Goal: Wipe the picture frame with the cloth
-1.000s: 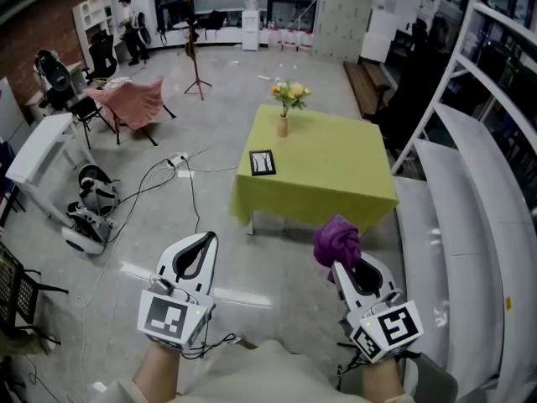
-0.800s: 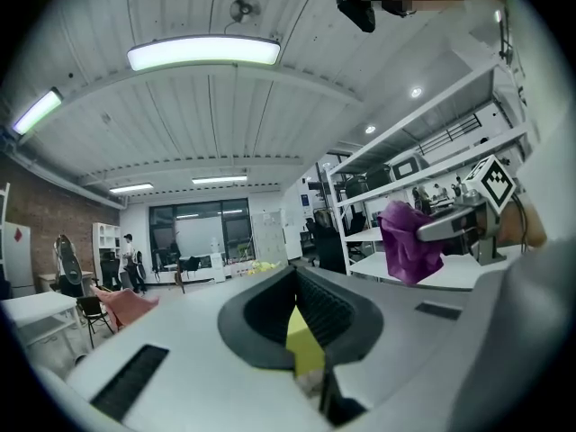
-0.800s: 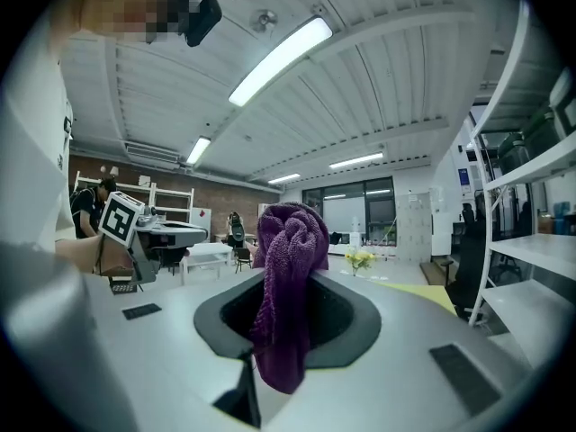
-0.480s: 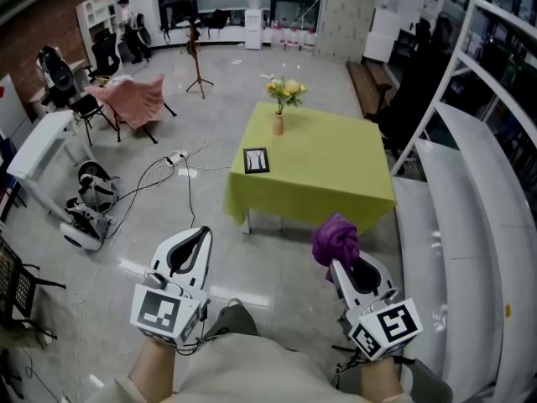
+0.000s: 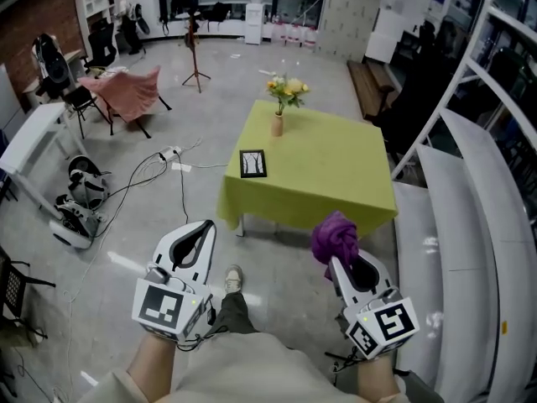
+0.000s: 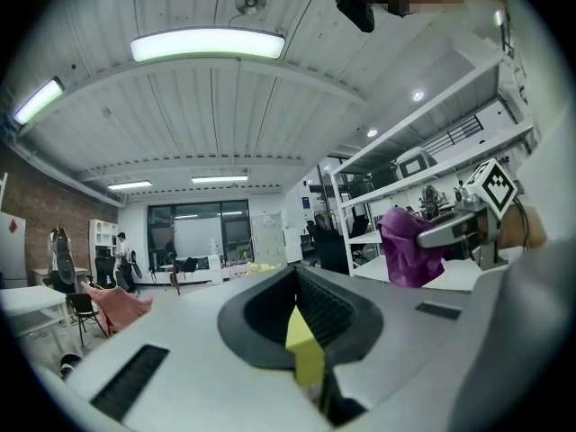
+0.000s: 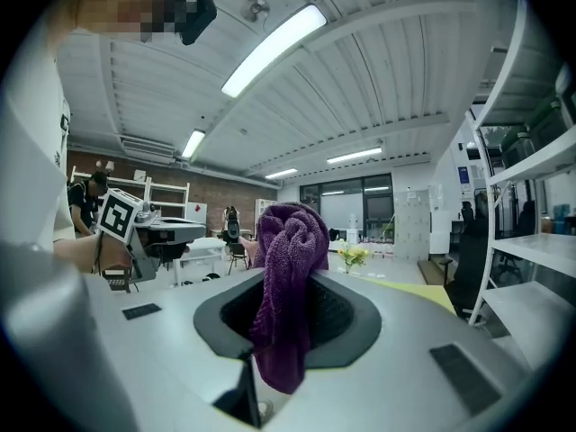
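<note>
Gripping the bunched purple cloth, the right gripper is hovering; the left gripper is holding its jaws together, empty. The picture frame is lying on the green table, well apart from both.

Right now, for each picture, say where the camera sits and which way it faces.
Head view: on the person's head, facing forward and steeply down at the table and picture frame; left hand-held gripper, right hand-held gripper and a shoe show.
Left gripper view: on the left hand-held gripper, facing along its shut, empty jaws; the right one shows beside.
Right gripper view: on the right hand-held gripper, facing along jaws shut on the cloth.
Shared: both gripper views show the cloth.
</note>
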The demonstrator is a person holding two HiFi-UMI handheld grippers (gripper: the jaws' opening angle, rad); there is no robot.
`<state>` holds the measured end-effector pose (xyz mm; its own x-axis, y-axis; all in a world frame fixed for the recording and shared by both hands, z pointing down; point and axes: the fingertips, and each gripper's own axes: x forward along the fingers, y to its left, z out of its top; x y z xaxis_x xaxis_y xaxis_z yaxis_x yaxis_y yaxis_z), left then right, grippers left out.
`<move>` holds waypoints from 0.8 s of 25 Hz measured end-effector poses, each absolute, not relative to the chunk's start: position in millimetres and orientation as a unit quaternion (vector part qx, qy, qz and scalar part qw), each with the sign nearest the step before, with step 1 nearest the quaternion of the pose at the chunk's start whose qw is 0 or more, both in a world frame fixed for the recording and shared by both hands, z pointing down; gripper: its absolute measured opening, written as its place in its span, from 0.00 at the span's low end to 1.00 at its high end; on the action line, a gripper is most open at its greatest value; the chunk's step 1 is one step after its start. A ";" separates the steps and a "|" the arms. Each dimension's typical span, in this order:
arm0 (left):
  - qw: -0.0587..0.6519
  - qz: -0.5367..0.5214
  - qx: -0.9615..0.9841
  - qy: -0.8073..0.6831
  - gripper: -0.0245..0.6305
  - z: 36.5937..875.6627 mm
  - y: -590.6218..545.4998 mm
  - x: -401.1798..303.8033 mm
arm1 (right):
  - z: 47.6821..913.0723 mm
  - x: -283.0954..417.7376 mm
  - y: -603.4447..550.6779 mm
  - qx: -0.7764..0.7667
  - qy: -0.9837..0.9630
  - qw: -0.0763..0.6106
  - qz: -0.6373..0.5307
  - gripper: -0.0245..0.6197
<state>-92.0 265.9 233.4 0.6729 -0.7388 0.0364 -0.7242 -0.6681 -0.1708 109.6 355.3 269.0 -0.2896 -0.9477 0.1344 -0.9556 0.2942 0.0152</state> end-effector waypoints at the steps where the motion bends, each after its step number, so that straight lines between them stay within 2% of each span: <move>1: 0.069 -0.052 -0.912 0.401 0.05 234.9 256.5 -91.2 | 270.1 110.3 346.6 0.594 -0.802 0.061 0.036 0.18; 20: 0.016 -0.082 -0.928 0.363 0.05 272.5 11.9 -94.7 | 286.5 91.2 98.8 0.593 -0.794 0.100 0.087 0.18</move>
<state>-94.7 11.9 272.5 0.7228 -0.6767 0.1398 -0.6716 -0.7356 -0.0886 91.2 98.8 286.5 -0.2763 -0.9246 0.2624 -0.9594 0.2812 -0.0194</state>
